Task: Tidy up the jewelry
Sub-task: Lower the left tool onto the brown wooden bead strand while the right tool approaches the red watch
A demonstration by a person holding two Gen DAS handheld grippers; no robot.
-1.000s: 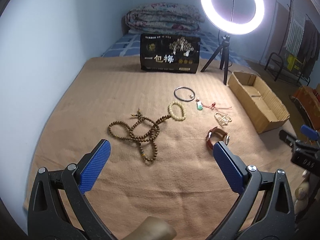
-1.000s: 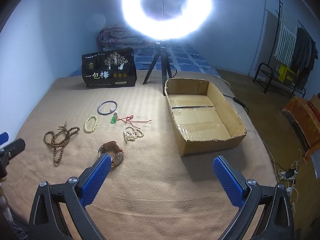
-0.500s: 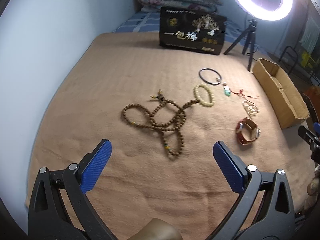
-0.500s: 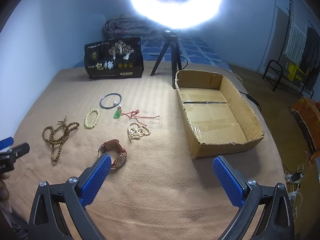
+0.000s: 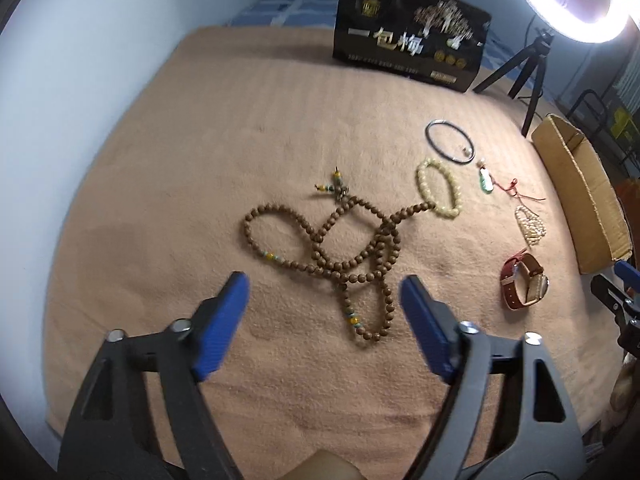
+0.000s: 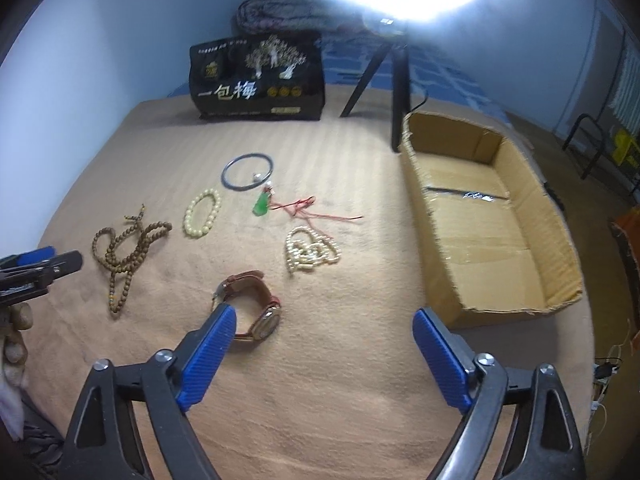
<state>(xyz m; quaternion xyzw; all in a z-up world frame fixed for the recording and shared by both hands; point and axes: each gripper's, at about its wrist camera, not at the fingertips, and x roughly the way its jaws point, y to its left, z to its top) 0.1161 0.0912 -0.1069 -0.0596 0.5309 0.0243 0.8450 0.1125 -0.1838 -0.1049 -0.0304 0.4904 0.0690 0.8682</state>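
A long brown bead necklace (image 5: 340,252) lies tangled on the tan blanket (image 5: 200,140). My left gripper (image 5: 324,312) is open and empty, just in front of the necklace. A cream bead bracelet (image 5: 438,188), a dark bangle (image 5: 450,142), a green pendant on red cord (image 5: 486,180), a small pearl strand (image 5: 530,226) and a brown-strap watch (image 5: 524,280) lie to the right. My right gripper (image 6: 324,340) is open and empty, close in front of the watch (image 6: 256,304). The necklace (image 6: 124,248) shows at the left in the right wrist view.
An open cardboard box (image 6: 488,220) sits right of the jewelry. A black printed bag (image 6: 258,78) stands at the back. A ring light on a tripod (image 6: 394,80) stands behind the box. A wall runs along the left side.
My left gripper has moved forward and down toward the brown necklace and its fingers have narrowed. My right gripper has moved forward toward the watch.
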